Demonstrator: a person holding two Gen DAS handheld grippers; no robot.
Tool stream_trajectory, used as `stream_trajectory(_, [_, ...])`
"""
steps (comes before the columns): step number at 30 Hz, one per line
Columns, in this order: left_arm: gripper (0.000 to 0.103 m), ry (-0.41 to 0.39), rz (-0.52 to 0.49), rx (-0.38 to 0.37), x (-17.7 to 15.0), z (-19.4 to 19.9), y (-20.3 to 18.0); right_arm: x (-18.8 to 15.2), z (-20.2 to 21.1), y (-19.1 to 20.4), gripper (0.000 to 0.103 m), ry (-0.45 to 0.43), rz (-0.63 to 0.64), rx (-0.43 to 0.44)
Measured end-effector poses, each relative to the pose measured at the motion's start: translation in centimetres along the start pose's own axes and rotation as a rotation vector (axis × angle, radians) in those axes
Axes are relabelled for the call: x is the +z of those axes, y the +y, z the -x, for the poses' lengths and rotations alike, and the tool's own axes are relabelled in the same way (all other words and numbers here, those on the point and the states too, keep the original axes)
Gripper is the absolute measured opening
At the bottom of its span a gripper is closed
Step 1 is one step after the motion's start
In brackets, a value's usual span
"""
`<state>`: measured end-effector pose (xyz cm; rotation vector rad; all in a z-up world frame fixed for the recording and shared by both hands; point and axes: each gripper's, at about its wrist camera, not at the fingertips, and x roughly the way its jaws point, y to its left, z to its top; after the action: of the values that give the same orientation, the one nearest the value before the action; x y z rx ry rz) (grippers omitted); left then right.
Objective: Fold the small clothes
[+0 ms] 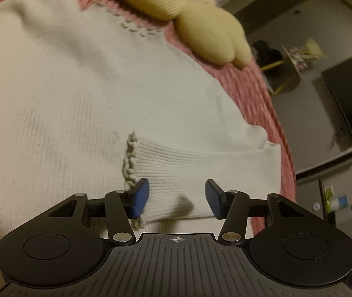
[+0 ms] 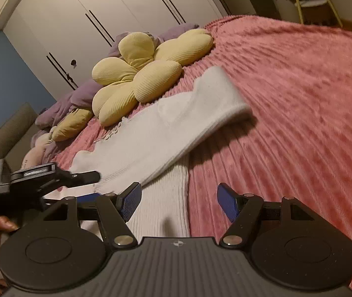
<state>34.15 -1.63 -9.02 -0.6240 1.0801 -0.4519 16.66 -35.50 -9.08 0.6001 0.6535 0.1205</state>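
Observation:
A small white knit sweater (image 1: 77,94) lies flat on a pink bedspread (image 1: 250,91). One ribbed sleeve with a frilled cuff (image 1: 176,168) is folded across its body. My left gripper (image 1: 176,198) is open, its blue pads on either side of that sleeve just above it. In the right wrist view the sweater (image 2: 151,136) lies with a sleeve (image 2: 215,99) stretched out on the bedspread (image 2: 287,99). My right gripper (image 2: 179,201) is open and empty over the sweater's ribbed hem edge (image 2: 166,198). The left gripper (image 2: 52,175) shows at the left.
A yellow flower-shaped cushion (image 2: 141,74) lies just beyond the sweater, also in the left wrist view (image 1: 200,24). Purple bedding (image 2: 77,96) lies behind it. White wardrobes (image 2: 101,12) stand at the back. A dark screen (image 1: 349,104) and a stool (image 2: 312,2) stand off the bed.

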Motion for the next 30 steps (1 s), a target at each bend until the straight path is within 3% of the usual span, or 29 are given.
stream_trajectory(8, [0.060, -0.030, 0.024, 0.019, -0.1, 2.4, 1.2, -0.3, 1.1, 0.0, 0.069, -0.002, -0.002, 0.026])
stream_trajectory(15, [0.054, -0.025, -0.009, 0.046, 0.1, 2.1, 1.1, -0.3, 1.2, 0.3, 0.069, -0.002, -0.002, 0.015])
stream_trajectory(17, [0.046, -0.004, -0.019, 0.048, 0.0, 1.1, 1.0, -0.3, 1.1, 0.2, 0.069, -0.003, 0.000, 0.008])
stream_trajectory(18, [0.024, 0.001, -0.037, 0.061, -0.1, 0.6, 0.8, -0.4, 1.0, 0.2, 0.069, -0.002, -0.004, 0.006])
stream_trajectory(19, [0.011, 0.007, -0.048, 0.076, -0.1, 0.2, 0.6, -0.4, 0.8, 0.2, 0.069, 0.001, -0.010, 0.005])
stream_trajectory(21, [0.009, 0.008, -0.049, 0.078, 0.0, -0.1, 0.4, -0.5, 0.7, 0.3, 0.069, 0.003, -0.009, 0.002])
stream_trajectory(24, [0.008, -0.029, -0.097, 0.065, 0.2, 1.4, -0.6, -0.4, 0.9, 0.7, 0.060, 0.002, 0.023, -0.005])
stream_trajectory(30, [0.008, -0.237, -0.211, 0.034, 2.2, 9.1, -2.7, 1.3, 0.6, 1.2, 0.055, -0.009, -0.026, 0.044])
